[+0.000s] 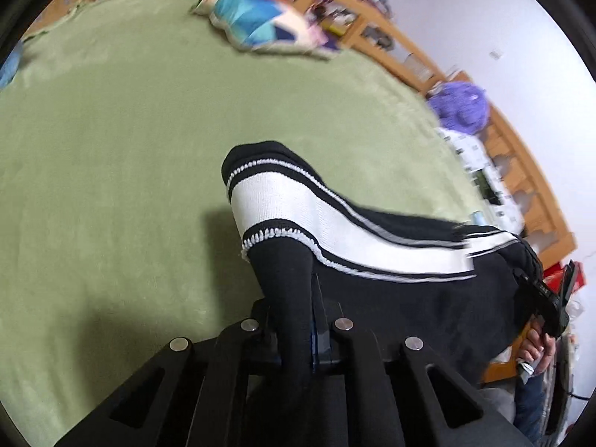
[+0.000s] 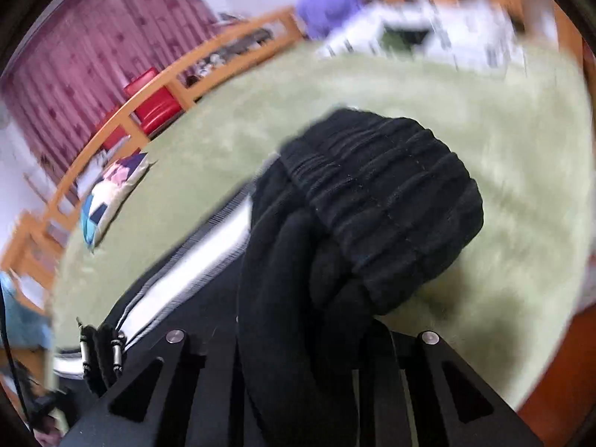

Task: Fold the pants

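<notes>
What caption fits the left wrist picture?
Left gripper shut on black pants with a white side stripe, lifted over the green fuzzy blanket.

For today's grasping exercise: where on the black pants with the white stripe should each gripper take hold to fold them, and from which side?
Grip the pants at their two ends: the striped leg cuff in the left gripper, the ribbed elastic waistband in the right gripper. Both are thick, bunched edges that pinch firmly. Come from above at a downward slant over the green blanket.
</notes>
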### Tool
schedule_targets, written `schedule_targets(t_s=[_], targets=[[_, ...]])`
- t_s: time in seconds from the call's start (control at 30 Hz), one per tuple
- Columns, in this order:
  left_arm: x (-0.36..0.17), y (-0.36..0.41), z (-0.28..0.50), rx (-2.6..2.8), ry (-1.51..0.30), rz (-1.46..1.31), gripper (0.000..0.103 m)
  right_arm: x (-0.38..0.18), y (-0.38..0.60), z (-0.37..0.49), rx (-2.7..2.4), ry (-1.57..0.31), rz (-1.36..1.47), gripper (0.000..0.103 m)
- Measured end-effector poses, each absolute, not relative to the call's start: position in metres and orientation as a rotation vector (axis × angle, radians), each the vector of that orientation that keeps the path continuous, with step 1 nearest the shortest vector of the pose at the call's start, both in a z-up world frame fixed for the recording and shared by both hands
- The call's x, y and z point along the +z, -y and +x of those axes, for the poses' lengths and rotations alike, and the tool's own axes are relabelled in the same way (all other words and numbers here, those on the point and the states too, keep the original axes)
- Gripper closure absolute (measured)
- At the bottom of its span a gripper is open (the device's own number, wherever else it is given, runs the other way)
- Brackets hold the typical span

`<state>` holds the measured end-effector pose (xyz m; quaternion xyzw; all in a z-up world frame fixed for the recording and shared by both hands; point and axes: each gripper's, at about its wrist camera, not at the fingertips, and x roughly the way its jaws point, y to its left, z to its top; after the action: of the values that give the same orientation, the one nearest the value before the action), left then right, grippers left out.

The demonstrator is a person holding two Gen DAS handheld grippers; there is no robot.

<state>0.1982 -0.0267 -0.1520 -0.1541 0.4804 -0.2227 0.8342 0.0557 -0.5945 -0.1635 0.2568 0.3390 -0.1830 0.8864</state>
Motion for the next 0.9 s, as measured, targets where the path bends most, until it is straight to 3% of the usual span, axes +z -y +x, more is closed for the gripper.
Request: schedule_targets(t_s=[0.23, 0.43, 0.67, 0.87, 0.9], targets=[[-0.087, 0.005, 0.187, -0.515, -0.911, -0.326, 0.094, -0.058, 0.513, 0.068, -0.274, -0.554, 0.442, 0.086], [-0.051, -0.057, 0.175, -0.406, -0.84, -0.266, 0.094, -0.026, 0.44, 0.083, -0.102, -0.511, 0.44, 0.086], [-0.098, -0.119, 0.18, -0.256, -0.946, -0.252, 0.093, -0.092, 0.407, 0.11, -0.093, -0.664, 0.432, 0.086], [-0.155, -0.135, 0.192, -0.119, -1.039, -0.265, 0.079, -0.179, 0.453, 0.121, -0.27, -0.985, 0.475, 0.076], [-0.159, -0.135, 0.189, -0.11, -1.046, -0.268, 0.073, -0.187, 0.458, 0.117, -0.263, -1.016, 0.501, 0.074]])
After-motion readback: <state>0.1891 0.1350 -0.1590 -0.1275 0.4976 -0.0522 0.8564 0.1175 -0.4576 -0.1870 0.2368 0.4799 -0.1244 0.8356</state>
